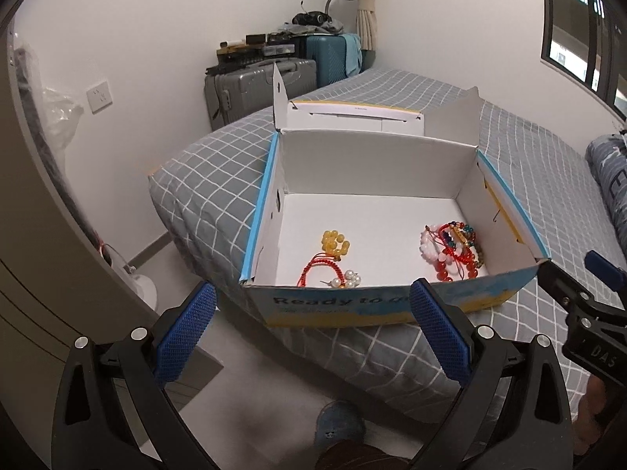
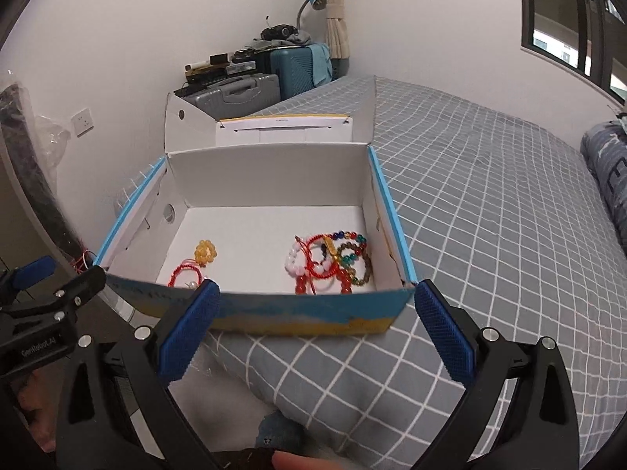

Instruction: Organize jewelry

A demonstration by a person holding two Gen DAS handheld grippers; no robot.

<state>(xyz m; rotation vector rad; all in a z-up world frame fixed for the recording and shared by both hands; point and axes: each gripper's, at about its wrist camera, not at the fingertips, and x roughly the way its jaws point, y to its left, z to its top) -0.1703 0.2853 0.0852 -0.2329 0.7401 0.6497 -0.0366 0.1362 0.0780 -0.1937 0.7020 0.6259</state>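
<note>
An open white cardboard box (image 1: 282,180) (image 2: 270,172) with blue edges sits on the corner of a bed. Inside lie a yellow bead bracelet (image 1: 336,243) (image 2: 205,252), a red cord bracelet with pearls (image 1: 329,272) (image 2: 184,272) and, at the right, a heap of red, pink and coloured bead bracelets (image 1: 450,248) (image 2: 333,262). My left gripper (image 1: 313,311) stands open in front of the box's near wall, nothing between its blue pads. My right gripper (image 2: 313,311) is open too, empty, just short of the same wall. Each gripper shows at the edge of the other's view.
The bed has a grey checked sheet (image 2: 490,215) with a rolled blue quilt (image 2: 605,172) at the far right. Suitcases (image 1: 258,86) piled with clutter stand beyond the bed by the wall. A white fan base (image 1: 143,288) sits on the floor at left. A person's foot (image 1: 339,427) is below.
</note>
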